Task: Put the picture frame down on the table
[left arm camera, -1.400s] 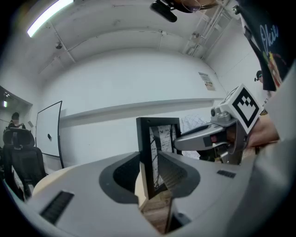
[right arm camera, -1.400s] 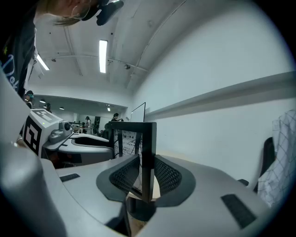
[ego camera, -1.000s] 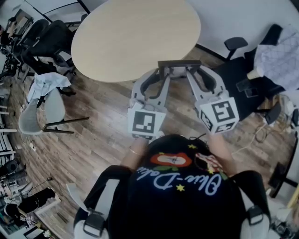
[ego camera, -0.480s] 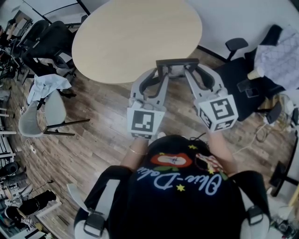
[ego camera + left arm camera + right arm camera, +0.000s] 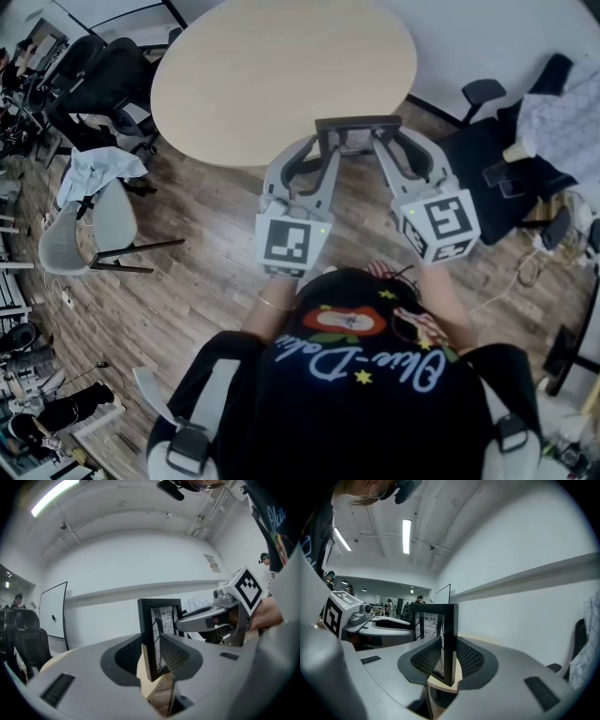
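Currently both of my tongs are clamped on the picture frame [image 5: 358,125]. The left tongs [image 5: 323,150] pinch its left edge and the right tongs [image 5: 389,150] pinch its right edge, jaws only frame-width apart. The frame stands upright between them, held in the air at the near rim of the round bench [image 5: 272,66], not resting on it.

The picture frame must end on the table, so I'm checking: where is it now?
In the head view's centre, the picture frame is held upright by the left gripper and right gripper, one on each side, at the near edge of the table.
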Demonstrator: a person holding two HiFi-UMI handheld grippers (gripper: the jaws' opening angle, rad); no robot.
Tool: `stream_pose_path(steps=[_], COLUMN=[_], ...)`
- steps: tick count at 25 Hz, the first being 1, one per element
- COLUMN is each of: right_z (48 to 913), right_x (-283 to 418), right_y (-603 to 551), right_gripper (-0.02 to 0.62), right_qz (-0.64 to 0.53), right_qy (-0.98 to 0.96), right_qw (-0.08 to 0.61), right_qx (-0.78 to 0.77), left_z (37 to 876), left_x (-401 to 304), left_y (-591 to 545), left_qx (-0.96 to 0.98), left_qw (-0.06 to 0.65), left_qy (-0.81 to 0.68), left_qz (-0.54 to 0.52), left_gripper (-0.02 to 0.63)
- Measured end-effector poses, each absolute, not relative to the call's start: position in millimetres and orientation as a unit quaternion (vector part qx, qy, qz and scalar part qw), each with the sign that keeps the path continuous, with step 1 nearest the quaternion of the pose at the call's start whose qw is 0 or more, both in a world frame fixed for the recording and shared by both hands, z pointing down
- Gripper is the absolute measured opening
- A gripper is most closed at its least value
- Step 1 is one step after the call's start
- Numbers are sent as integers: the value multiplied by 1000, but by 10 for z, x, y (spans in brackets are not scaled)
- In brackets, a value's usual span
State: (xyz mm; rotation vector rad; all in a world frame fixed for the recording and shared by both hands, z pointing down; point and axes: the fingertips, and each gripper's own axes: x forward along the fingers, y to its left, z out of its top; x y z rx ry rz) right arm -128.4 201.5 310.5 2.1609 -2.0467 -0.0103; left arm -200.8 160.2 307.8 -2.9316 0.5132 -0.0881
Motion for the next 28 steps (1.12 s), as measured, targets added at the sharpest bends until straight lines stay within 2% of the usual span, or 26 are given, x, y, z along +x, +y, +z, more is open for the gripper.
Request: stream_pose_path(steps=[28], right_z=[3201], right_x=[-495], right_y=[1034], right_gripper=[77], right_qz=[8], right_qy=[-769], right_qw=[76], right_qx=[635], left_z=[3180], left_x=[-1294], left_y=[789], left_qx=[-960], left_qw=[72], left_qy=[264], left_qz=[-59], left_gripper=[107])
